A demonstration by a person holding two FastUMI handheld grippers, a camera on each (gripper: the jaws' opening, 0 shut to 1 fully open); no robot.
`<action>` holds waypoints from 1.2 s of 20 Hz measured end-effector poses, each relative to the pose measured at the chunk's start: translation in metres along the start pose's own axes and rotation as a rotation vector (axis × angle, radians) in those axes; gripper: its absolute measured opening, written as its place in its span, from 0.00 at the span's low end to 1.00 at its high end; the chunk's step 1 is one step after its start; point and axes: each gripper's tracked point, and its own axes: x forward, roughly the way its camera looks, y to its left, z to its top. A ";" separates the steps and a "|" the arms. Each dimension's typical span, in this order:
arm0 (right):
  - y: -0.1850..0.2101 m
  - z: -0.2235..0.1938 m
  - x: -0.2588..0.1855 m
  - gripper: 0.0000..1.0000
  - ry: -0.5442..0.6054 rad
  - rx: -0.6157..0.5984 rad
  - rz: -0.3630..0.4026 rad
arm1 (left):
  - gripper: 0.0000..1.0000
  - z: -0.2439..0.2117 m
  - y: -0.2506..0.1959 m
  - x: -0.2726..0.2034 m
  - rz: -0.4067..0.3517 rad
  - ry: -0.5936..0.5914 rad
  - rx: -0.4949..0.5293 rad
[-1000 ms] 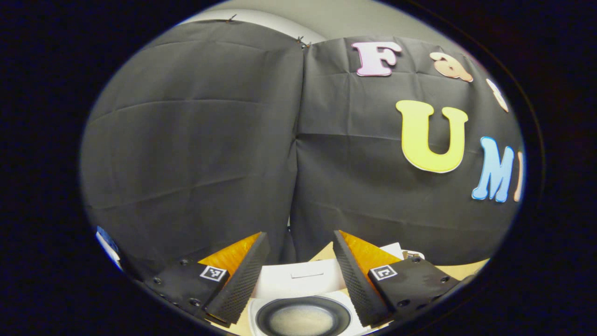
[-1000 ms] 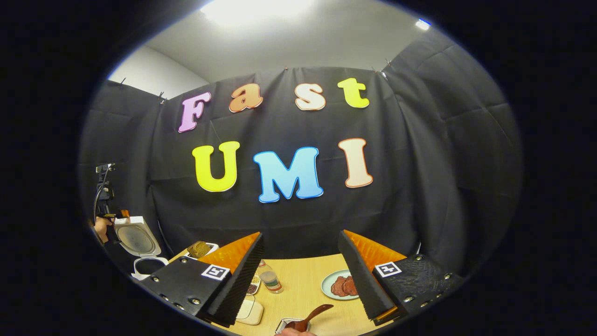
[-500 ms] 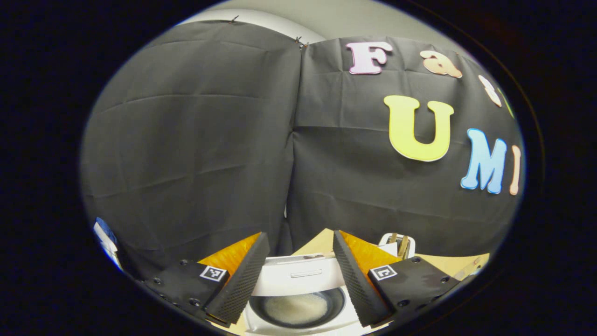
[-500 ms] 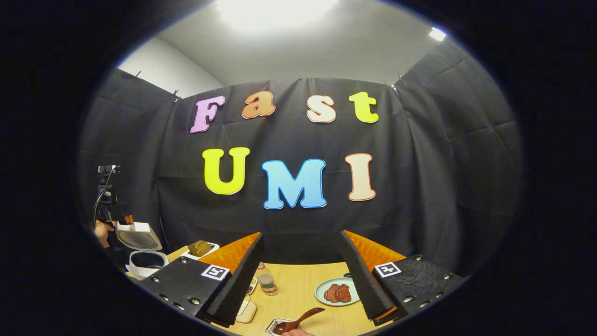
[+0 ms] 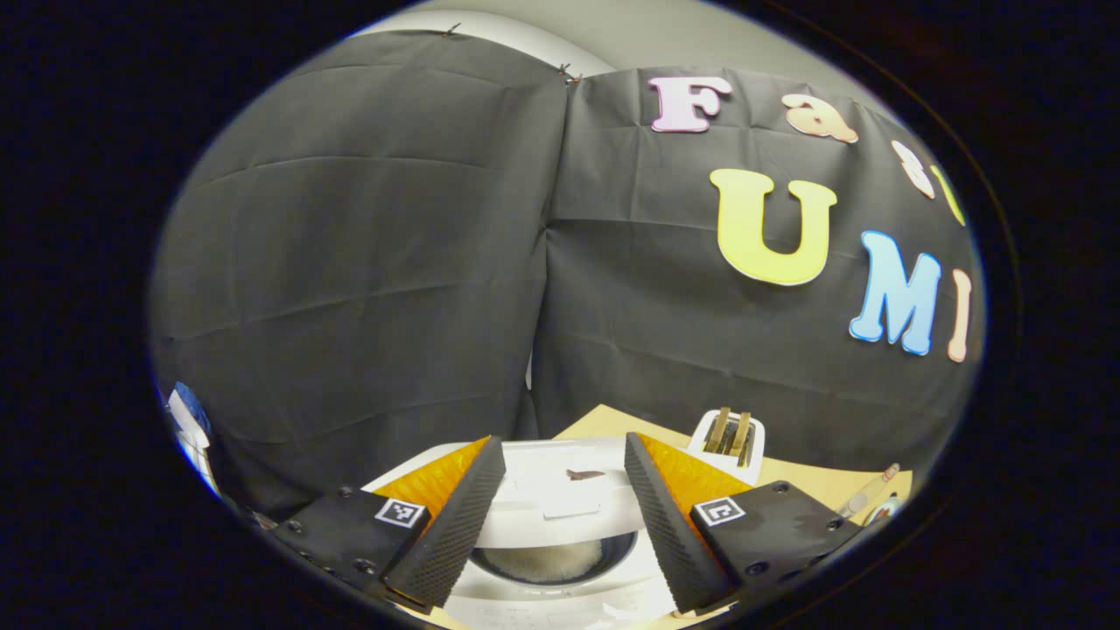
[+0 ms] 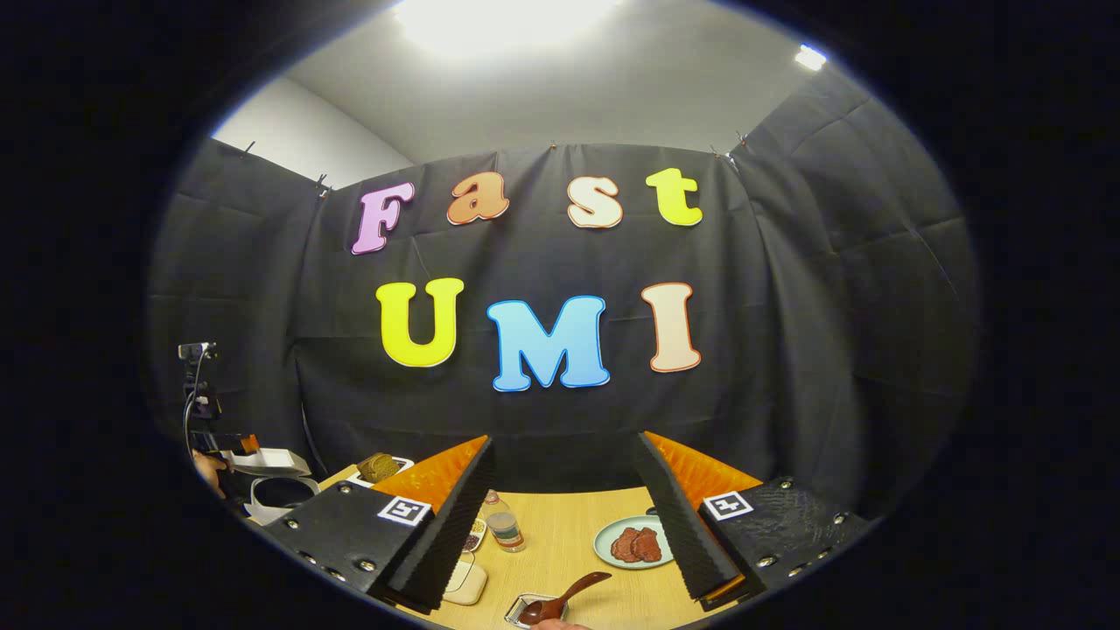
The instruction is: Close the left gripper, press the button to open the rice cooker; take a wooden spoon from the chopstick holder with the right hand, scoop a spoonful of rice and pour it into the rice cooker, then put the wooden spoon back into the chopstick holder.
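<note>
The white rice cooker (image 5: 560, 586) sits just beyond my left gripper (image 5: 563, 440), which is open. Its lid (image 5: 560, 490) is tipped low over the pot, and rice (image 5: 547, 560) shows through the gap underneath. In the right gripper view the cooker (image 6: 278, 492) stands far left with the lid (image 6: 267, 461) almost flat and a hand (image 6: 210, 468) beside it. The wooden spoon (image 6: 567, 595) lies on the table with its bowl in a small tray (image 6: 525, 610). My right gripper (image 6: 564, 439) hangs above it, open and holding nothing.
A white toaster (image 5: 731, 437) with bread slices stands behind the cooker on the wooden table (image 6: 569, 525). A plate of meat (image 6: 634, 542), a small bottle (image 6: 503, 525) and a pale dish (image 6: 468, 582) sit near the spoon.
The cooker's lid has swung down from upright to nearly flat. The left gripper has drawn back from over the pot. The right gripper has barely moved.
</note>
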 end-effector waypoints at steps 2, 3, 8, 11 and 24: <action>0.002 -0.003 0.000 0.92 0.012 0.007 0.008 | 0.96 -0.001 -0.005 0.005 -0.002 0.018 0.021; 0.003 -0.003 0.001 0.97 0.016 0.010 0.011 | 0.96 -0.001 -0.005 0.005 -0.005 0.026 0.024; 0.006 -0.004 0.003 0.97 0.028 0.007 0.021 | 0.96 -0.026 -0.013 0.014 -0.025 0.119 -0.030; 0.009 -0.006 0.003 0.97 0.036 0.004 0.029 | 0.96 -0.038 -0.019 0.016 -0.029 0.151 -0.015; 0.016 -0.014 0.006 0.97 0.069 0.008 0.035 | 0.96 -0.082 -0.020 0.024 -0.050 0.246 0.092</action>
